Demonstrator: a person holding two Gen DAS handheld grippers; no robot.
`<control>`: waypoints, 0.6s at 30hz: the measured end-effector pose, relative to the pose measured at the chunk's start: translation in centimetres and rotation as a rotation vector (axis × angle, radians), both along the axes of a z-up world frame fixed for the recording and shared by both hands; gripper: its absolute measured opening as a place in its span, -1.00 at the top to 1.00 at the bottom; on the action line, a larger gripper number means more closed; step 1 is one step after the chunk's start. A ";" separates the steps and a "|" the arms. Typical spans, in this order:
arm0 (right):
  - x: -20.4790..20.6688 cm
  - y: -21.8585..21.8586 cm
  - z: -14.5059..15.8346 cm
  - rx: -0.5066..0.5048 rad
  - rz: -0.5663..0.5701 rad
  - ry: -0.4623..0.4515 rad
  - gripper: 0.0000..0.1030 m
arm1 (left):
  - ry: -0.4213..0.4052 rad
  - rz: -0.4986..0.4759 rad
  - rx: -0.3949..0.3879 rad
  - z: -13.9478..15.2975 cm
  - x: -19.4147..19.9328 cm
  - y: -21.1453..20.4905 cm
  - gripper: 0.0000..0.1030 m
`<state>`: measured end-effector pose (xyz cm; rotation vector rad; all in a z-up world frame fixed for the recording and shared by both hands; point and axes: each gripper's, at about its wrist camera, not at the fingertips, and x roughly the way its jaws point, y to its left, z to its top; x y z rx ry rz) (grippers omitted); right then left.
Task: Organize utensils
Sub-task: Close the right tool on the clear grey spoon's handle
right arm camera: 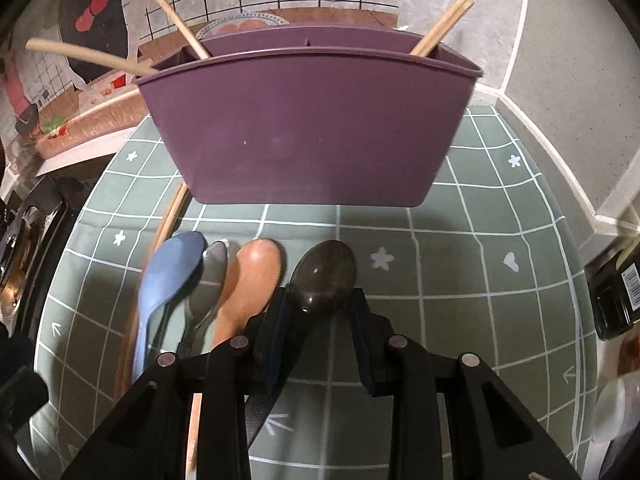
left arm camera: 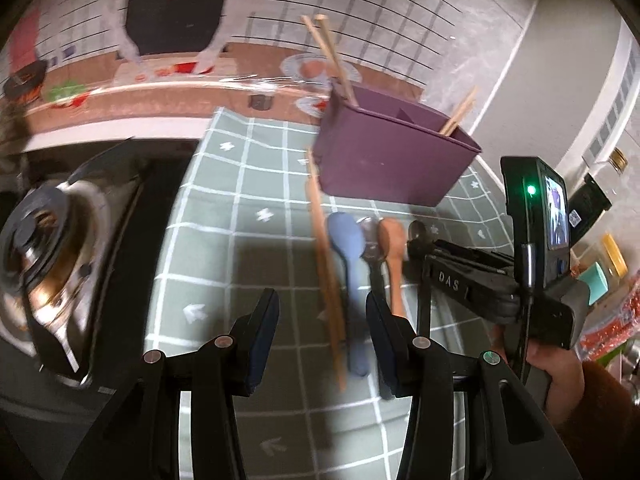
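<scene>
A purple utensil holder (right arm camera: 312, 128) (left arm camera: 392, 152) stands on the green checked mat (right arm camera: 460, 280), with chopsticks (right arm camera: 444, 20) in its compartments. In front of it lie wooden chopsticks (left arm camera: 326, 272), a blue spoon (right arm camera: 168, 276) (left arm camera: 348, 256), a metal spoon (right arm camera: 214, 276), a brown wooden spoon (right arm camera: 252, 280) (left arm camera: 394, 248) and a dark spoon (right arm camera: 324, 280). My right gripper (right arm camera: 320, 304) is open with its fingers on either side of the dark spoon's bowl. My left gripper (left arm camera: 322, 312) is open above the chopsticks and blue spoon handle.
A stove with a metal burner (left arm camera: 44, 264) lies left of the mat. A dark bottle (right arm camera: 616, 292) and jars stand at the right. A tiled wall with a picture backsplash rises behind the holder. The right gripper body and hand (left arm camera: 520, 280) show in the left view.
</scene>
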<state>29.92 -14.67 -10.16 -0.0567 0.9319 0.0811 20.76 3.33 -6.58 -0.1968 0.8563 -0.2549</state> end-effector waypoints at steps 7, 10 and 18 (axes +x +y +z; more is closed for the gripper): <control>-1.6 -3.4 1.0 0.012 -0.001 -0.044 0.47 | 0.019 -0.093 -0.024 -0.5 3.5 -2.3 0.10; -2.5 -4.6 1.9 0.015 -0.003 -0.069 0.49 | 0.050 -0.111 -0.015 -1.0 5.3 -3.2 0.10; -4.3 -6.8 3.5 0.070 0.004 -0.084 0.94 | 0.096 -0.109 0.042 -2.3 8.3 -4.2 0.10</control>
